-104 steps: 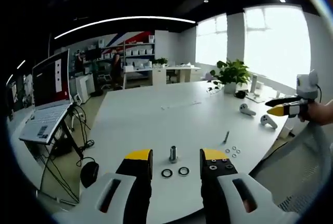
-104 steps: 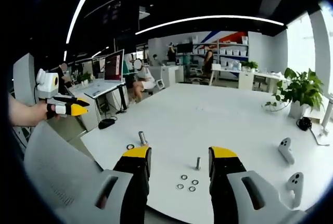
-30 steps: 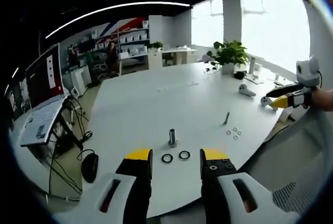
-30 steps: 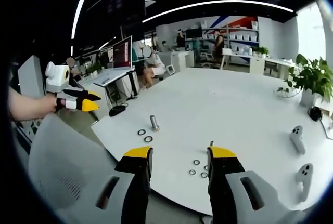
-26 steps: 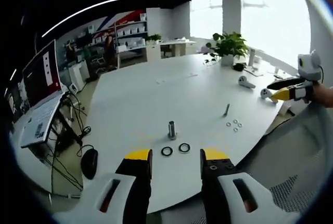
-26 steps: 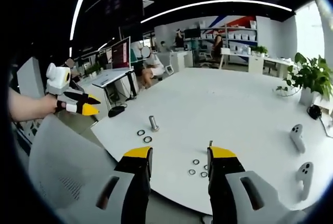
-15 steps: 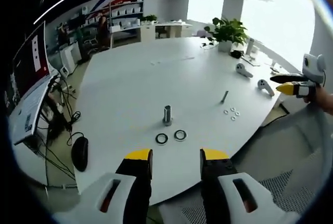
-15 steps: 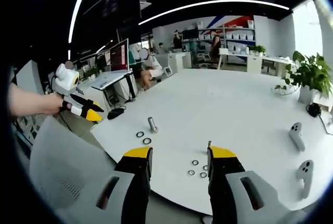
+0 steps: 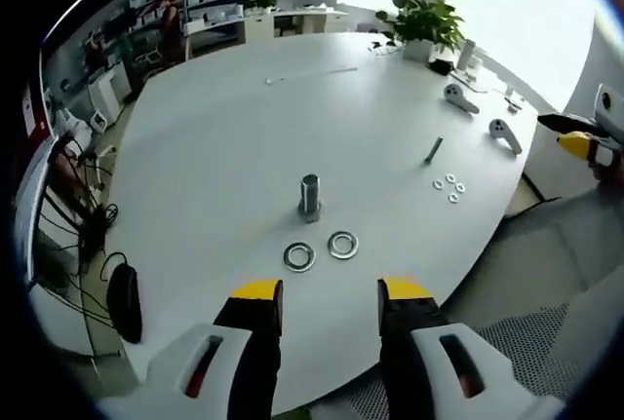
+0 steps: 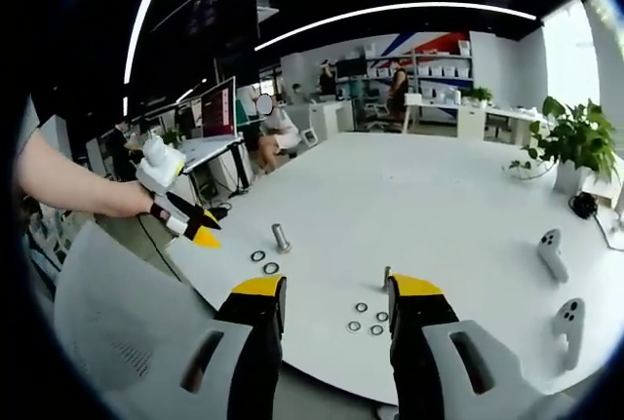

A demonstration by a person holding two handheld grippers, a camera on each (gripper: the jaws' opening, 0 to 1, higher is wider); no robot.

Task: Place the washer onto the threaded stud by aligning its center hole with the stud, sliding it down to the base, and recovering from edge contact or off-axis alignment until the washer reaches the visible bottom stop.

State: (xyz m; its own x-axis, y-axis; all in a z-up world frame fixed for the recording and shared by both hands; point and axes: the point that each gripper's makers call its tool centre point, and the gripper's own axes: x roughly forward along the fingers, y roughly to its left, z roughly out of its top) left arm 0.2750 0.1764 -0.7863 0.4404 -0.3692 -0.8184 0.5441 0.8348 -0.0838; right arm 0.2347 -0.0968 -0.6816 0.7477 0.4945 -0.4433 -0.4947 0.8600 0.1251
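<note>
while the left gripper (image 9: 319,293) hangs with jaws apart and empty just short of the table (image 9: 214,137) edge, two washers (image 9: 299,256) lie flat side by side on the near side of the upright threaded stud (image 9: 309,196), close to it but not touching. beyond the stud to the right lie small washers (image 9: 449,186). the right gripper (image 10: 325,289) is likewise released, holding nothing.

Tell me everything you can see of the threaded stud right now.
The threaded stud is a short grey metal cylinder standing upright on the white table, with a wider base at the bottom. Nothing sits on it yet. Two washers lie flat just in front of it, apart from it. The right gripper view shows it beyond the left gripper.
</note>
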